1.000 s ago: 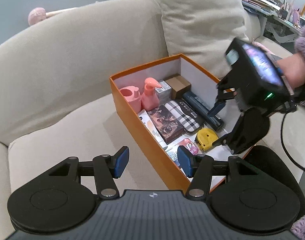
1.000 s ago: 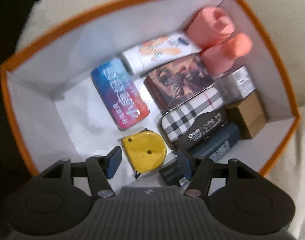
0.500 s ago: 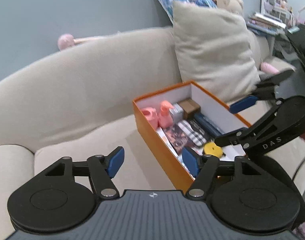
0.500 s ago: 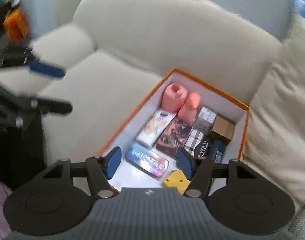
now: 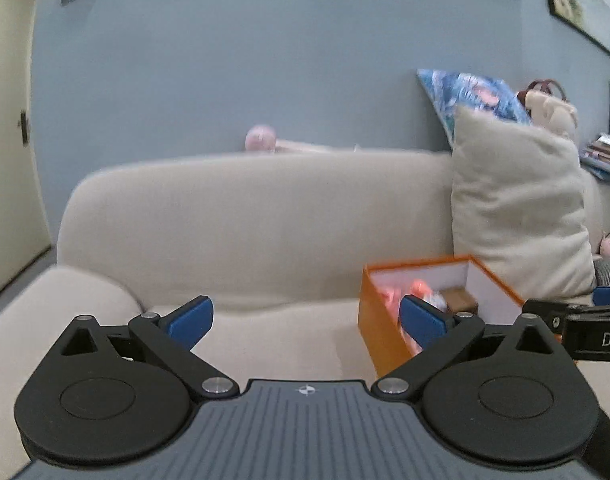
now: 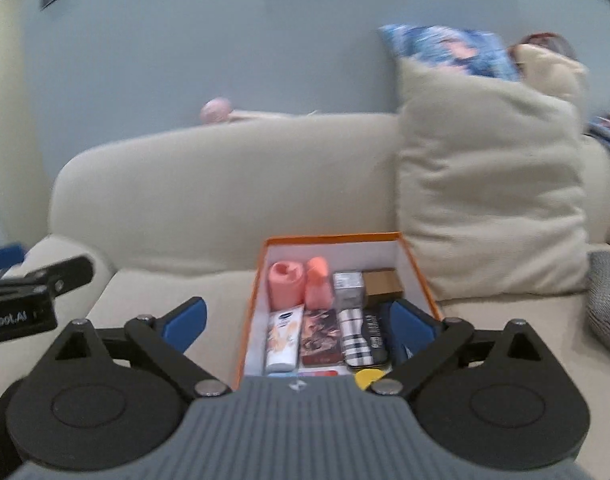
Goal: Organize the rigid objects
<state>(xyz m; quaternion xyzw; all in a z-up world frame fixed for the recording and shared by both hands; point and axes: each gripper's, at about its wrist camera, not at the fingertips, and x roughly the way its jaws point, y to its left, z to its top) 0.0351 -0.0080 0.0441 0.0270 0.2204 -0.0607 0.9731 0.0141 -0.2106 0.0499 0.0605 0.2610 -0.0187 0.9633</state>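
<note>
The right gripper (image 6: 297, 322) and left gripper (image 5: 305, 320) have both just been spreading their jaws and now stand wide apart, nothing between them. Beyond them the orange box (image 6: 333, 237) sits on the sofa (image 6: 225, 184) seat against the pillow (image 6: 489, 184), its 2 rows packed from the far wall forward. Judging by that, packing looks finished; the next move is probably only a withdrawal.
</note>
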